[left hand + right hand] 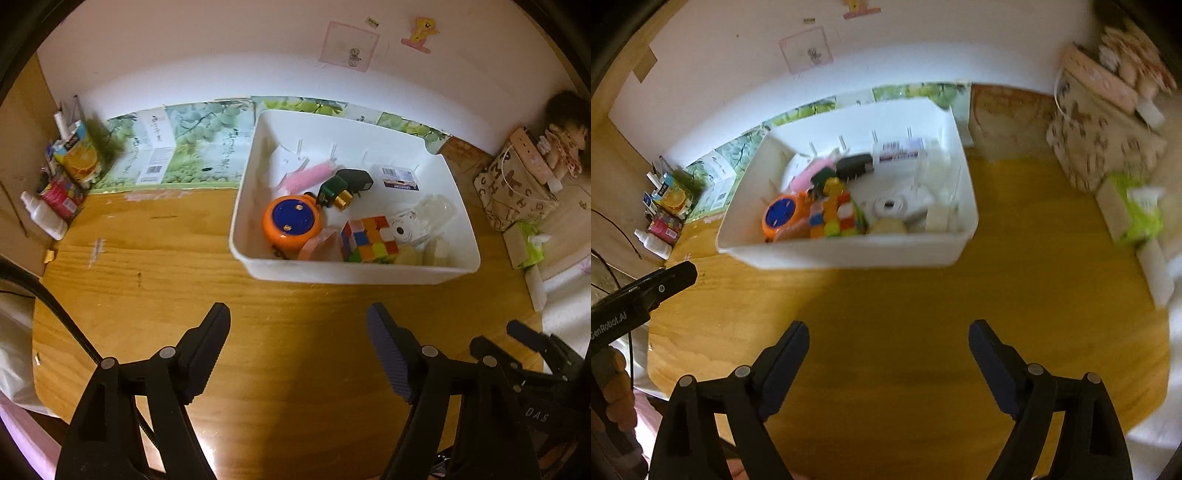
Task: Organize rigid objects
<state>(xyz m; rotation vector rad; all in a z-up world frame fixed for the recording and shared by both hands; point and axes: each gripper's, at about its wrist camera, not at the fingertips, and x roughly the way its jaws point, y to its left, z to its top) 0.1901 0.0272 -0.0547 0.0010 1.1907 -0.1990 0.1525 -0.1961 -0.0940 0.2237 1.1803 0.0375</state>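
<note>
The white bin [354, 271] is sitting on the wooden table [166, 266], near the wall at the back. It is holding lots of small things. An orange and blue round toy [291, 223] is lying in the bin's front left part. A color cube [369, 238] is sitting just beside the round toy, on its right. A small white camera [400, 230] is touching the cube on the bin's right side. A pink thing [314, 173] and a black plug [356, 181] are lying toward the back of the bin.

The left gripper [299, 325] is hanging over bare table in front of the bin. Its jaws are standing wide apart with nothing between them. The right gripper [888, 332] is also hanging in front of the bin, spread wide and holding nothing.
</note>
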